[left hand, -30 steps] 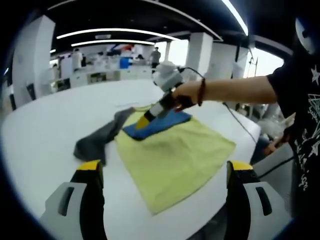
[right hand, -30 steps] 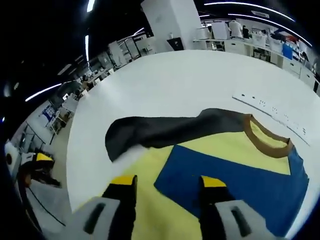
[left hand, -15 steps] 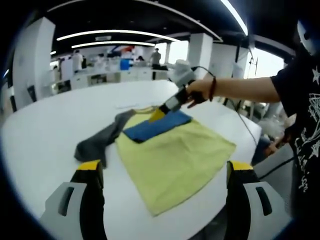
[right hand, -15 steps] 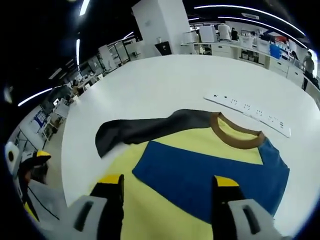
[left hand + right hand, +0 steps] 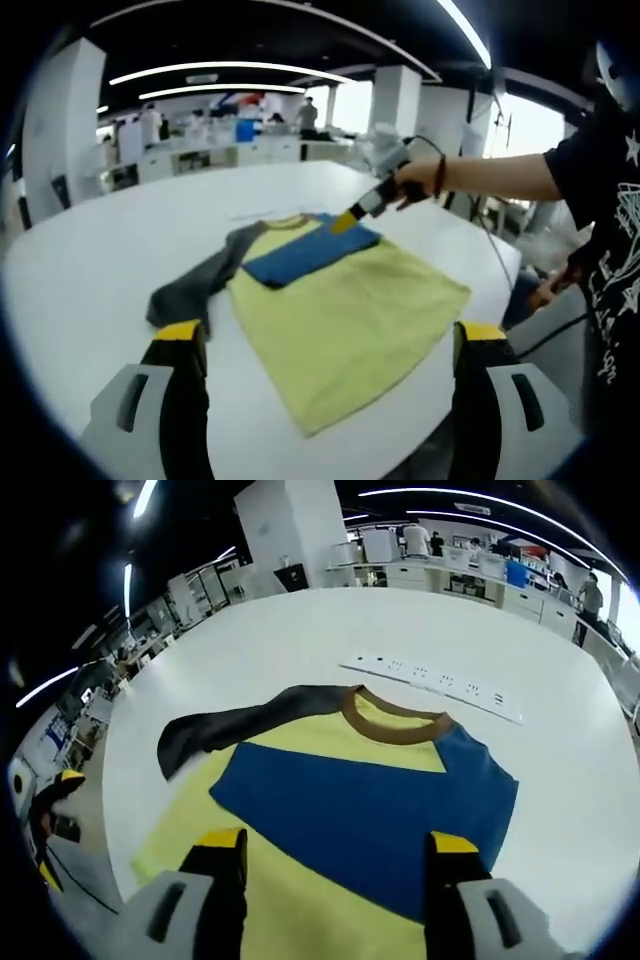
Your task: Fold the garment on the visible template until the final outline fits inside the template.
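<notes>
Yellow shirt (image 5: 330,880) near edge hidden behind right tongs (image 5: 340,855), both tongs apart, empty, left tongs (image 5: 330,345)

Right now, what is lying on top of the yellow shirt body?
A blue sleeve is folded across the chest of the yellow shirt, below the brown collar. The dark grey sleeve stays spread out on the white table. Whatever lies beneath the blue fold is covered.

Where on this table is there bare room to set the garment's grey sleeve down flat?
Bare white table lies past the grey sleeve, running to the far edge, and between the brown collar and the white strip. The yellow body and the blue sleeve folded over it take the middle; the right gripper hovers there.
</notes>
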The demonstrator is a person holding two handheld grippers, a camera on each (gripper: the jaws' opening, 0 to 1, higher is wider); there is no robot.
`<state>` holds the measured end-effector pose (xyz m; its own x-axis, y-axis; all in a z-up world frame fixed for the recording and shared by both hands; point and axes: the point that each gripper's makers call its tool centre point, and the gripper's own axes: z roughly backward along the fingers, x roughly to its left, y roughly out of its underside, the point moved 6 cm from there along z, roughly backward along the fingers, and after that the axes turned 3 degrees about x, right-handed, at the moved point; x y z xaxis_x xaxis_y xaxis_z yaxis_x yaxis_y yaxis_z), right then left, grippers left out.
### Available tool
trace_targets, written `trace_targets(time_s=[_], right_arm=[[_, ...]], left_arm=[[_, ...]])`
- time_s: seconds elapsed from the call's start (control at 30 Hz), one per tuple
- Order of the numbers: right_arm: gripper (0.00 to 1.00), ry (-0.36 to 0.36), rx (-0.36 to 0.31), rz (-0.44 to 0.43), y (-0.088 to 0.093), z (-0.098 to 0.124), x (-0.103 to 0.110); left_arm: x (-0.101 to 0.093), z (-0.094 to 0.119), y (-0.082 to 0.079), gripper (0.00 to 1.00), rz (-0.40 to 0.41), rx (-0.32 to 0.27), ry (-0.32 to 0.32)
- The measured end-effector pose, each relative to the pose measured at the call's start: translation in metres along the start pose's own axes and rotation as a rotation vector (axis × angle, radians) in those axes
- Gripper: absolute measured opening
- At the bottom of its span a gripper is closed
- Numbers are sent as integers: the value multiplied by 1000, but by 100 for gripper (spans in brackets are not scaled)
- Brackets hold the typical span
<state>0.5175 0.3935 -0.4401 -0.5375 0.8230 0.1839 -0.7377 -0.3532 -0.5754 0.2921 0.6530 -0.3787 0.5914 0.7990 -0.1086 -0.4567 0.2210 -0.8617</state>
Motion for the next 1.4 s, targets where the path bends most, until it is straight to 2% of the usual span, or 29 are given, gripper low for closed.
trace_targets(time_s=[0.1, 0.23, 0.3, 0.53, 0.67, 0.9, 0.97, 1.17, 1.4], right_arm=[[70, 13, -4, -8, 0, 3, -14], [69, 28, -2, -20, 11, 17, -23], [68, 33, 0, -27, 13, 17, -29], [60, 63, 16, -42, 28, 22, -47], [50, 74, 17, -63, 34, 26, -50], [44, 104, 29, -106, 42, 20, -67], [41, 108, 32, -110, 49, 23, -63], [28, 121, 45, -153, 57, 14, -77], [18, 129, 64, -176, 70, 16, -71]], left_arm=[[-3, -1, -1, 99, 3, -4, 1], [-8, -4, -4, 99, 3, 2, -1], [-9, -4, -5, 99, 4, -1, -1], [-12, -6, -5, 99, 4, 6, 2], [-13, -6, -4, 99, -1, 16, 7], [-16, -7, -7, 99, -3, 12, 7], [-17, -7, -7, 99, -5, 14, 7], [-16, -6, -7, 99, 2, 10, 7], [-12, -4, -7, 99, 0, 7, 5]])
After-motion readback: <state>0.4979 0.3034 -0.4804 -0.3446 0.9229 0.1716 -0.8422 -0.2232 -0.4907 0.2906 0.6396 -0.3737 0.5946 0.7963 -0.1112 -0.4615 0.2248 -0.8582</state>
